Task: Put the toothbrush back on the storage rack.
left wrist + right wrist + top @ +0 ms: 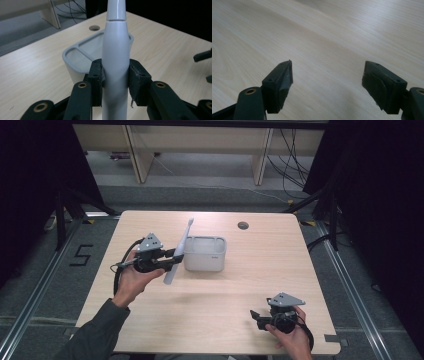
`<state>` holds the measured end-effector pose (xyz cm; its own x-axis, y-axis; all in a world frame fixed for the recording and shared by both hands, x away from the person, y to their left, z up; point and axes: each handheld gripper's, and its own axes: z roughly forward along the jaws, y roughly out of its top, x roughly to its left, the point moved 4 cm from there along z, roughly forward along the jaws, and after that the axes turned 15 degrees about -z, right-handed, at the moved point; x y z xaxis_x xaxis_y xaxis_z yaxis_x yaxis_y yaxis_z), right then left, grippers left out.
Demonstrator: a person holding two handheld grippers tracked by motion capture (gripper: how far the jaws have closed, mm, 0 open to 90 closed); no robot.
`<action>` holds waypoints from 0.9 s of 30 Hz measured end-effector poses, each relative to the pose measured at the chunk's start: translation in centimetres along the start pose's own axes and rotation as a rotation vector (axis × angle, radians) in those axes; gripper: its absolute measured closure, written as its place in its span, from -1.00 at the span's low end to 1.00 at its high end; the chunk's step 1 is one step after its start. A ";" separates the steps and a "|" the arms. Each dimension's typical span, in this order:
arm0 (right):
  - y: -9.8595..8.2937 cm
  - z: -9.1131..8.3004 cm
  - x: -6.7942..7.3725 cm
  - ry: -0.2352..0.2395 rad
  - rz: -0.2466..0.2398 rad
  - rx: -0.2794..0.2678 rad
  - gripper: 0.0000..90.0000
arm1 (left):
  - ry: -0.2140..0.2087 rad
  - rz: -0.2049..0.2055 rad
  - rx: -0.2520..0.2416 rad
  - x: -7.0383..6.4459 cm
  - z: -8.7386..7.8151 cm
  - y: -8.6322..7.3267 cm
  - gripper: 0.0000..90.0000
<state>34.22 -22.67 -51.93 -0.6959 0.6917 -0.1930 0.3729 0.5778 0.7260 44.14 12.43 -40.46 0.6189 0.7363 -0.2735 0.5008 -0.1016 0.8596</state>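
Your left claw (170, 261) is clamped on the body of the electric toothbrush (178, 251), pads squeezing it from both sides about midway up the thick handle. In the high view the toothbrush hangs off the tabletop (240, 290), its long axis tilted, with the brush head pointing up and away from you and the butt end down toward your side.

The bit that matters: the grey holder (205, 254) sits just to the right of the toothbrush, nearly touching in the high view, and in the left gripper view its open compartments (85, 51) are right behind the handle. So the butt end is lower than the rim and off to its left. I'd guess you need to lift, stand the axis up straighter, then shift right over a slot.

Your right claw (260, 317) is wide open, holding nothing, parked near the front right edge, well apart from the holder. Left hand is clearly the closer one.
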 end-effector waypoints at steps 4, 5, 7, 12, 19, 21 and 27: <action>0.0 0.0 -0.1 -0.006 -0.016 -0.007 -0.44 | -0.023 -0.015 -0.036 -0.6 0.7 0.6 0.48; 0.0 0.0 -0.1 -0.006 -0.016 -0.007 -0.44 | -0.023 -0.015 -0.036 -0.6 0.7 0.6 0.48; 0.0 0.1 -0.2 -0.001 -0.026 -0.022 -0.44 | -0.022 -0.006 -0.053 -0.9 1.1 1.1 0.48; 0.0 0.2 -0.2 0.000 -0.027 -0.022 -0.44 | -0.024 -0.002 -0.087 -1.7 1.7 1.8 0.48; 0.0 0.1 -0.2 -0.004 -0.015 -0.014 -0.44 | -0.034 0.009 -0.083 -2.9 3.4 3.1 0.48; 0.0 0.0 -0.1 -0.003 -0.014 -0.015 -0.44 | -0.036 0.006 -0.090 -3.2 3.8 3.5 0.48; 0.0 -0.1 -0.1 0.004 0.003 -0.006 -0.44 | -0.038 0.024 -0.094 -4.4 5.2 5.1 0.48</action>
<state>34.20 -22.77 -51.84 -0.6969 0.6919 -0.1885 0.3716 0.5733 0.7302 47.12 5.14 -37.13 0.6535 0.7081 -0.2674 0.4276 -0.0539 0.9023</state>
